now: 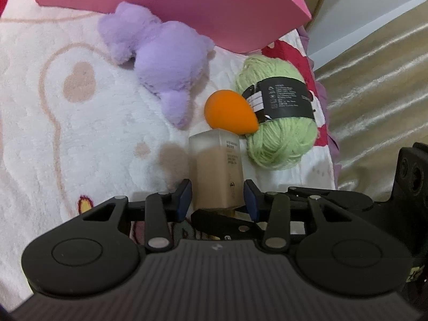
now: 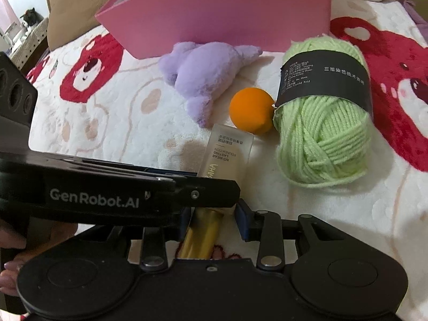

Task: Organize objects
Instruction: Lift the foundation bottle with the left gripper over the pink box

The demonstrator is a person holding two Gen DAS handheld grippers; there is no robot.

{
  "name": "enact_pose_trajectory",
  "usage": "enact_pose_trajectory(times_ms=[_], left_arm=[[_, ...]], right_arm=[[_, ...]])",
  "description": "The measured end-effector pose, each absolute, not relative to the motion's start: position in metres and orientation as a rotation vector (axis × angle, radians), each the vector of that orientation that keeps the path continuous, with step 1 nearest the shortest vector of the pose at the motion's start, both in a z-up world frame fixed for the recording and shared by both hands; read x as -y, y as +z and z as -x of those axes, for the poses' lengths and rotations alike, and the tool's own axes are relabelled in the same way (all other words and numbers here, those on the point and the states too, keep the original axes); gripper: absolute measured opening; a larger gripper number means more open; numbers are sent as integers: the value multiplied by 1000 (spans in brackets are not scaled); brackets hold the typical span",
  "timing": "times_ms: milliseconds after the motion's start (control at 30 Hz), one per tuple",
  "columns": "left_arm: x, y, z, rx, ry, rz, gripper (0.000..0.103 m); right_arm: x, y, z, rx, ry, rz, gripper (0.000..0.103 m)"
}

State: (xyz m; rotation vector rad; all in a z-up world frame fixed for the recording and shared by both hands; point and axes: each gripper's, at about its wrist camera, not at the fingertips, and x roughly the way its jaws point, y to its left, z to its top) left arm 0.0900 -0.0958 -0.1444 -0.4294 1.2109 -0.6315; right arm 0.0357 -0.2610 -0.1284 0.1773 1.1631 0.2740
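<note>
Left wrist: both tools pinch foundation bottle (image 1: 216,171) — orange sponge (image 1: 230,112), green yarn (image 1: 278,117) crowd ahead.

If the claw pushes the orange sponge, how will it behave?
The orange sponge is egg-shaped, so it would probably roll or wobble. It looks soft and light, likely squashing under pressure. It touches the green yarn, which may stop it.

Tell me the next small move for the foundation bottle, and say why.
Probably lift the foundation bottle a little off the blanket and carry it toward the pink box. The left gripper clamps its glass body and the right gripper its gold cap, while the orange sponge and green yarn lie close ahead.
</note>
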Motion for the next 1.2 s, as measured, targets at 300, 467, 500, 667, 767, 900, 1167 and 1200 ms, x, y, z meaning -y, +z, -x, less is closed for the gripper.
enact_pose_trajectory(times_ms=[300,467,500,667,767,900,1167,1200], left_arm=[[94,-96,-72,-1224,-619,319,40],[80,-58,-78,-1162,-619,348,40],[78,-50,-80,-1147,-617,349,40],[71,-2,-92,-1058,-611,331,40],[66,29,-104,-1009,-601,320,40],[58,73,-122,-939,-584,302,40],[48,117,-177,-895,-534,310,40],[48,118,-185,-890,-529,309,40]], right_arm=[[258,-96,-19,-1175,278,-281,40],[248,-59,-20,-1101,295,-228,40],[247,-49,-22,-1082,300,-225,40],[241,-3,-38,-995,328,-190,40],[236,24,-53,-950,328,-179,40],[232,62,-76,-893,341,-175,40],[221,105,-134,-849,369,-96,40],[220,106,-143,-852,370,-91,40]])
